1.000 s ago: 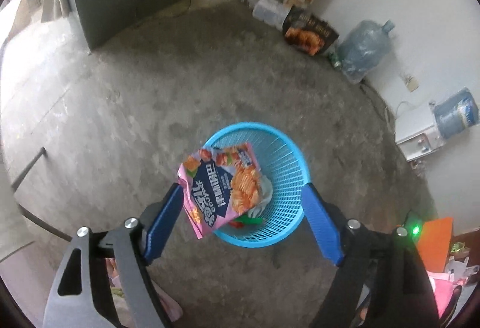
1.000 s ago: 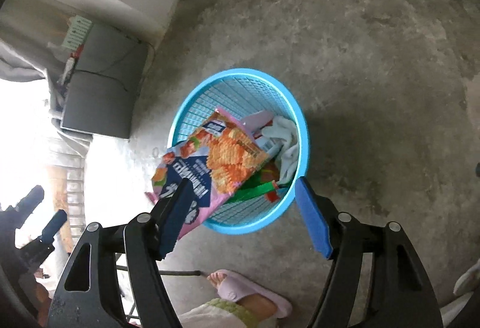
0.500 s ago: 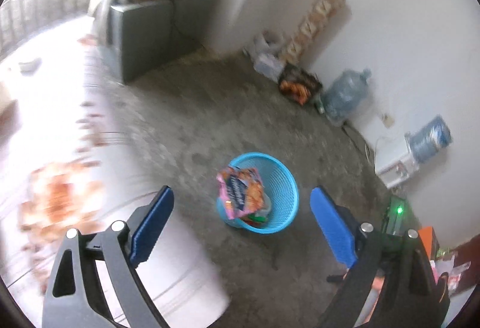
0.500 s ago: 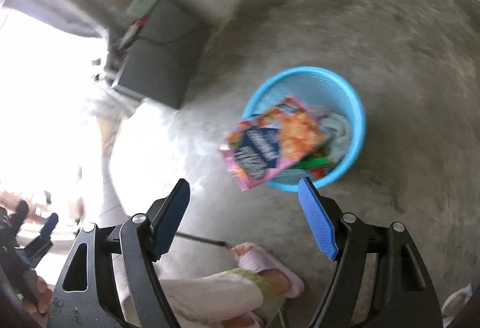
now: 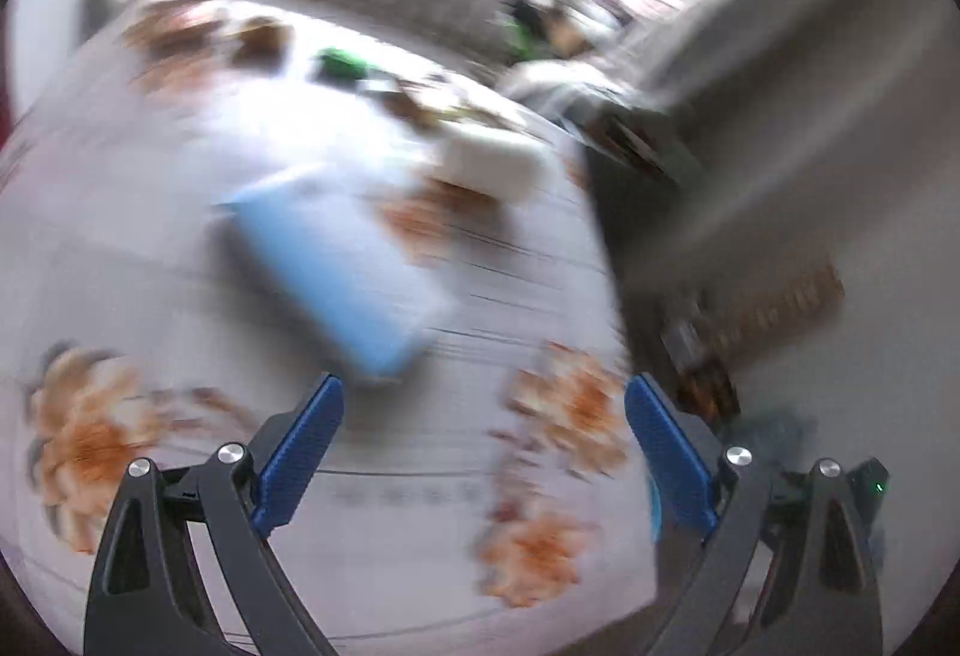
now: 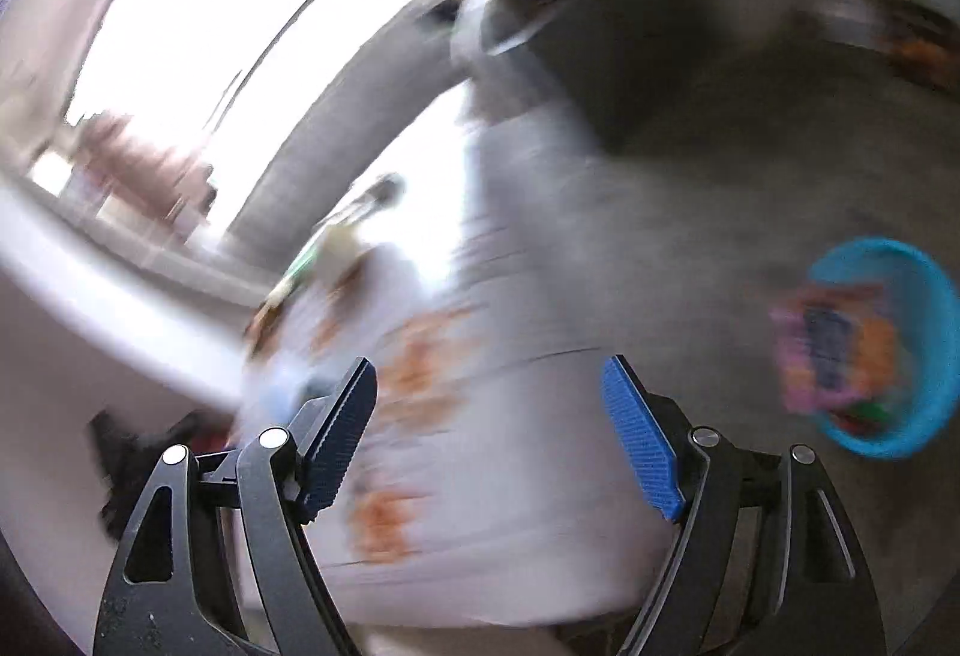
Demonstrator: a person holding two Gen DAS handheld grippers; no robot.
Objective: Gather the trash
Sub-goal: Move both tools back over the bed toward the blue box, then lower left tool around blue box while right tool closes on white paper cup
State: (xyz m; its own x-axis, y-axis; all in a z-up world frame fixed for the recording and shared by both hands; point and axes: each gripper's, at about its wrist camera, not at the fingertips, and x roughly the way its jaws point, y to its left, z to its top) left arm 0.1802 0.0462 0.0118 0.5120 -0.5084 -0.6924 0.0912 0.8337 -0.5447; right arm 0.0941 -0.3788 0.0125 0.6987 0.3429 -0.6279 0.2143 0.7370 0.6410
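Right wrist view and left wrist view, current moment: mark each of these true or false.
1. The left tool grips the snack bag. False: nothing sits between its fingers; the snack bag rests in the blue basket.
2. The blue basket stands on the floor. True.
3. The right tool is open and empty. True.
4. A light blue flat item lies on the flowered tablecloth. True.
5. The blue basket sits on the tablecloth. False: it is on the floor beside it.
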